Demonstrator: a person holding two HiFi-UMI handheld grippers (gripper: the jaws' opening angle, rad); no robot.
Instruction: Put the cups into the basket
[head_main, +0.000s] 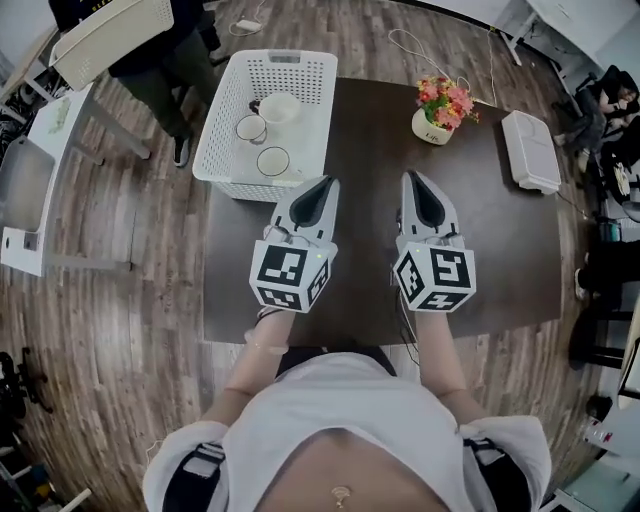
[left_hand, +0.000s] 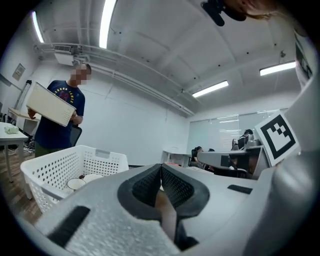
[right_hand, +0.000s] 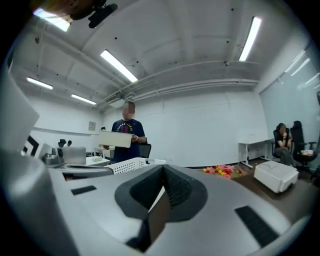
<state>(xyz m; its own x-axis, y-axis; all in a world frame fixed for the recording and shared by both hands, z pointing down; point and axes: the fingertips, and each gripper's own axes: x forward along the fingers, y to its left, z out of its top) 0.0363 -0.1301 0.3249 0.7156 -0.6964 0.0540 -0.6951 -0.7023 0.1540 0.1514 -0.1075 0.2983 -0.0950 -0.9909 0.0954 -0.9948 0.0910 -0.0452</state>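
Note:
A white perforated basket (head_main: 310, 105) stands at the back left corner of the dark table (head_main: 360, 200). Three white cups lie in it: one (head_main: 251, 128), one (head_main: 273, 161), and a bowl-like one (head_main: 279, 107). In the left gripper view the basket (left_hand: 55, 167) shows at the left with a cup (left_hand: 76, 184) inside. My left gripper (head_main: 328, 182) hovers just in front of the basket's near right corner, jaws shut and empty (left_hand: 160, 166). My right gripper (head_main: 413, 177) hangs beside it over the table, jaws also shut on nothing (right_hand: 163, 167). Both point level, away from me.
A pot of pink flowers (head_main: 437, 108) and a white box (head_main: 531, 150) sit on the table's far right. A person (head_main: 160, 60) carrying a white tray stands behind the basket. A white desk (head_main: 40, 170) is at the left. Seated people are at the far right.

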